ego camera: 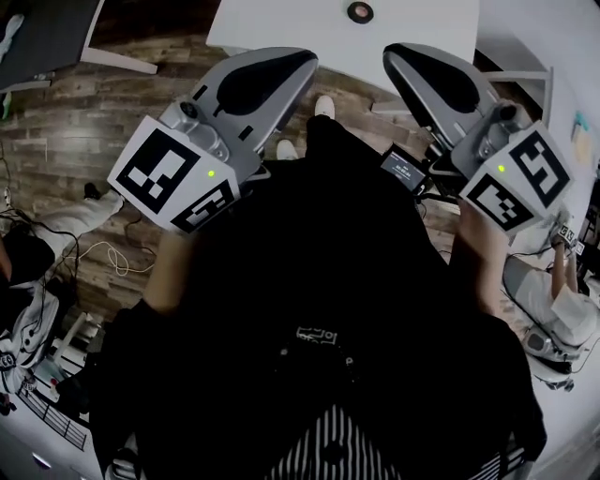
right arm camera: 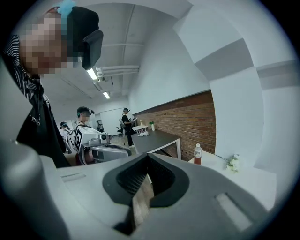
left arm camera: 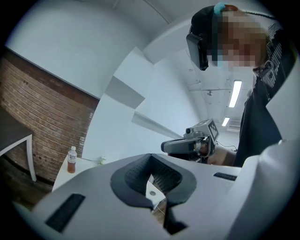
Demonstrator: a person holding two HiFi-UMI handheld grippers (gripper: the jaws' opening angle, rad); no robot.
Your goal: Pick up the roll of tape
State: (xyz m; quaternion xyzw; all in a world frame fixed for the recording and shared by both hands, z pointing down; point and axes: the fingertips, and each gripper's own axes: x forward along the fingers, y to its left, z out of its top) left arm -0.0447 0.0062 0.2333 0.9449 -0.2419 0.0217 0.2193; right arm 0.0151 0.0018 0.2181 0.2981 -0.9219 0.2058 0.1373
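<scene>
Wood-plank floor [ego camera: 141,103] fills the upper left of the head view, and the person's black top [ego camera: 328,281] covers the whole middle and lower part, hiding whatever lies below it. A white table [ego camera: 281,23] runs along the top edge.

In the side views a brick wall [left arm camera: 42,108] stands at the left of the left gripper view. A dark table [right arm camera: 157,139] stretches back at the centre of the right gripper view, with other people [right arm camera: 126,122] standing beyond it.

The left gripper [ego camera: 302,62] rises at upper left of the head view and the right gripper [ego camera: 392,54] at upper right. Both have their tips towards the white table's near edge and are well apart from each other. In its own view the left gripper's jaws are closed together, with nothing clamped between the pads. The right gripper's jaws are likewise fully closed and empty.

White cables [ego camera: 117,258] lie loose on the floor at the left. A small lit screen [ego camera: 405,169] sits just beside the right gripper's body. A bottle [right arm camera: 198,153] with dark liquid stands on a white surface at the right of the right gripper view, near some white flowers [right arm camera: 231,163].

The roll of tape [ego camera: 360,12] lies flat on the white table at top centre, beyond the two gripper tips and touching neither.
</scene>
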